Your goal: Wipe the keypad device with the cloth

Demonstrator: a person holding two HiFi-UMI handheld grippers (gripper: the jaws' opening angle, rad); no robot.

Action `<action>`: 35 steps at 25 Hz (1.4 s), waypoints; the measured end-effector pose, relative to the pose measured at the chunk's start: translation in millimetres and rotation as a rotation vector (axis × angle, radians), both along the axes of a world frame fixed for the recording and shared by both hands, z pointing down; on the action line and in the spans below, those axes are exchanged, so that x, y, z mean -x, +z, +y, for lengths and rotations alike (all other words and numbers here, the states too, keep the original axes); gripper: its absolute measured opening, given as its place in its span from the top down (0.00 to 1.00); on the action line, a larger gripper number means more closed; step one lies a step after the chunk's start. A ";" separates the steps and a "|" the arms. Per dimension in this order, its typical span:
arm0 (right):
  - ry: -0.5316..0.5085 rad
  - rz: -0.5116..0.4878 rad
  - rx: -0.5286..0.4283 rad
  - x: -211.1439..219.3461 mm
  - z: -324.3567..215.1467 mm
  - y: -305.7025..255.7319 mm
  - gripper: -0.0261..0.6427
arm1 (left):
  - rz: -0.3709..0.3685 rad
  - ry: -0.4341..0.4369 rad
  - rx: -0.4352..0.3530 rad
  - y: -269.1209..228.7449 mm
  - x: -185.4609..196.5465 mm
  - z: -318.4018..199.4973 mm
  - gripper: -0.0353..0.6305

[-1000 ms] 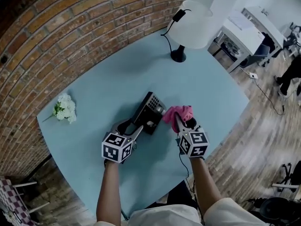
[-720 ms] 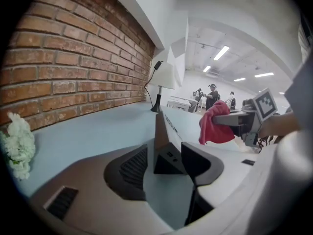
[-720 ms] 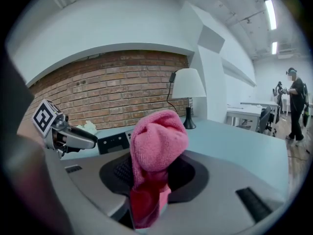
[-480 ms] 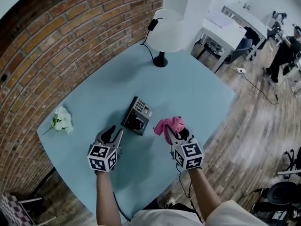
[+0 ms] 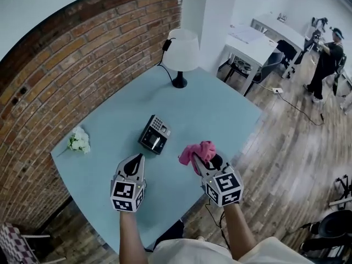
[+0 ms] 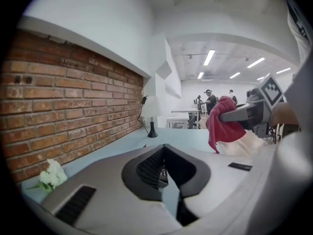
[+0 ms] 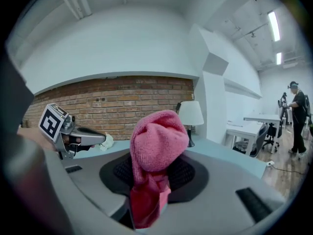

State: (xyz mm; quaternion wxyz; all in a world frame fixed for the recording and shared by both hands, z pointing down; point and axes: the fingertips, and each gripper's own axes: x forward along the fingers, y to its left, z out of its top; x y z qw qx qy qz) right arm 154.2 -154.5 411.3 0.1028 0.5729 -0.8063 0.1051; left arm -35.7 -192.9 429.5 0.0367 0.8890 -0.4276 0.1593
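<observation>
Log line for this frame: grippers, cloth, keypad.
left gripper: fingers shut, empty | right gripper: shut on cloth | keypad: on table, apart from both grippers

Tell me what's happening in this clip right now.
A person holds a gripper in each hand over a blue table. The right gripper is clamped on a pink cloth, held in the air. On the left gripper the fingers have just been closing and are shut with nothing between them. The keypad device lies on the table ahead, touched by neither.
</observation>
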 end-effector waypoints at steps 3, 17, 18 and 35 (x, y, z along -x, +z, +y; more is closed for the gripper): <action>-0.022 0.015 -0.030 -2.8 23.5 -22.1 0.72 | -0.003 0.007 -0.023 -22.5 -7.6 30.6 0.93; 0.005 0.024 -0.131 -47.1 148.3 -94.6 0.72 | 0.045 -0.052 -0.108 -91.6 -33.0 142.8 0.93; 0.002 0.025 -0.137 -48.9 157.1 -98.5 0.72 | 0.046 -0.050 -0.117 -96.3 -35.9 151.9 0.93; -0.039 0.082 -0.209 -71.5 269.1 -149.6 0.72 | 0.040 0.001 -0.236 -152.9 -94.2 273.1 0.93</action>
